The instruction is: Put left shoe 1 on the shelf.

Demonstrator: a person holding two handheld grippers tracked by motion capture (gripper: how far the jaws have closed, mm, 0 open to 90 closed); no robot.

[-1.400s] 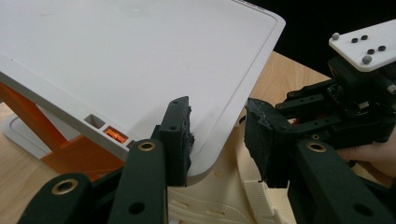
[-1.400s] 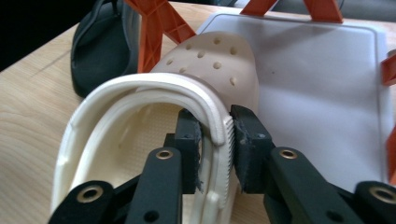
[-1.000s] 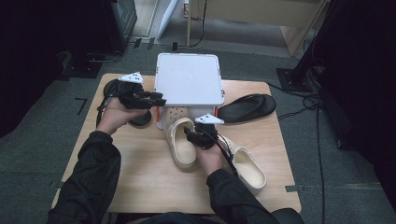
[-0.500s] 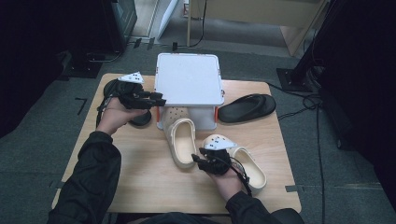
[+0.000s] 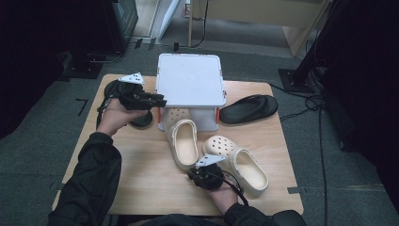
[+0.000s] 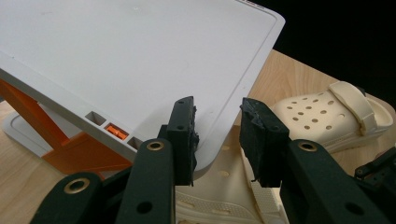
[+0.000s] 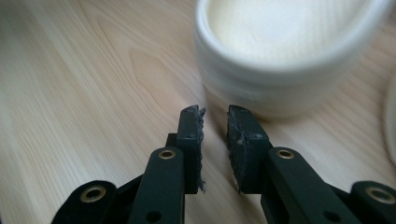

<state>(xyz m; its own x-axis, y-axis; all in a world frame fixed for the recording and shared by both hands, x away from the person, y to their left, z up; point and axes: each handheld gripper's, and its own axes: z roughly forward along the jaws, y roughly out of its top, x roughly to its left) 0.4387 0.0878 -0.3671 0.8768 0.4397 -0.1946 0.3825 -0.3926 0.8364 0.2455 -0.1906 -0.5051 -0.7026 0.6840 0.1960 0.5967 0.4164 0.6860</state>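
Note:
A white lidded box stands at the back middle of the wooden table. Two cream clogs lie in front of it, one with its toe under the box, the other to its right. My left gripper hovers at the box's front left corner. In the left gripper view its jaws have just been closing and still stand apart, with the lid's corner partly in the gap. My right gripper sits low by the left clog's heel. Its jaws have just closed, with nothing between them.
A black sandal lies right of the box. Another dark sandal lies under my left hand at the table's left. The box has orange latches. Bare wood stretches along the front left.
My right hand has drawn back from between the clogs toward the near edge and dropped to the table, its jaws narrowing. The left hand has stayed in place.

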